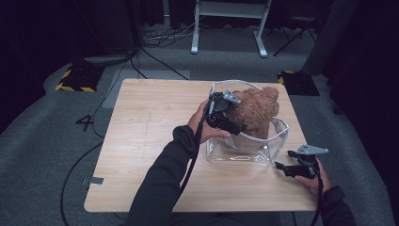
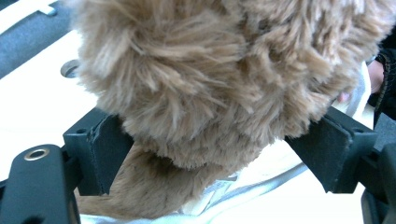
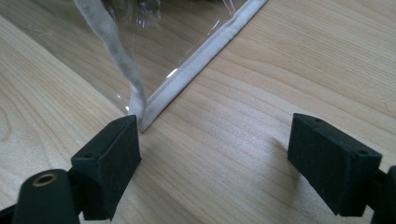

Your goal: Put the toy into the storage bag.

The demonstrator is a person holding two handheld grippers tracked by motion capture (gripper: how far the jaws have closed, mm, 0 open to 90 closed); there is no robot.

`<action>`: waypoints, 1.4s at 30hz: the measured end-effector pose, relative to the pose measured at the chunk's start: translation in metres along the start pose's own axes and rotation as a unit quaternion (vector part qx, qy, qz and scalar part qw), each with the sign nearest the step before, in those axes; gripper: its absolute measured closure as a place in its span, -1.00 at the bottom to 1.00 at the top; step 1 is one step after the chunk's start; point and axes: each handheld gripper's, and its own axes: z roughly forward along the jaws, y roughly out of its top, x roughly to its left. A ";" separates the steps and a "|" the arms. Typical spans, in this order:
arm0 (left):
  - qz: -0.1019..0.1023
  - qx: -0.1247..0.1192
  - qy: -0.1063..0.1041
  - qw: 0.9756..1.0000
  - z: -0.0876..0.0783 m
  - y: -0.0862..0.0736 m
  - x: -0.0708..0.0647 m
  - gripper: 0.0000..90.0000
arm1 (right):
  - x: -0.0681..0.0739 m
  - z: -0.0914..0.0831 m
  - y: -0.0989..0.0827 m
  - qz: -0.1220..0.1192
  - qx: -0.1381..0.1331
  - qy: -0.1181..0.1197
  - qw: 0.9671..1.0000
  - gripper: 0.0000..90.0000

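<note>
Brown, shaggy fur of the teddy bear (image 2: 219,79) bulged between the wide-apart jaws of the left claw (image 1: 229,123), which did not pinch it. It sat in a clear plastic bag (image 1: 244,150) with white fabric edging, upright on the pale wooden counter (image 1: 150,141). At the bag's near corner, the right claw (image 3: 215,149) stood open and empty, one pad just beside the seam.
</note>
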 end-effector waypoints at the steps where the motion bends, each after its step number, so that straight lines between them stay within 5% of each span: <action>1: -0.001 0.000 -0.001 1.000 -0.001 0.000 0.000 -0.62 | 0.000 0.000 0.000 0.000 0.000 0.000 1.000 -0.63; 19: 0.014 -0.041 0.011 0.999 -0.024 -0.007 0.001 -0.65 | 0.000 0.000 0.000 0.000 0.000 0.000 1.000 -0.63; 42: 0.030 -0.057 0.047 0.997 -0.057 -0.027 -0.002 -0.65 | 0.000 0.000 0.000 0.000 0.000 0.000 1.000 -0.63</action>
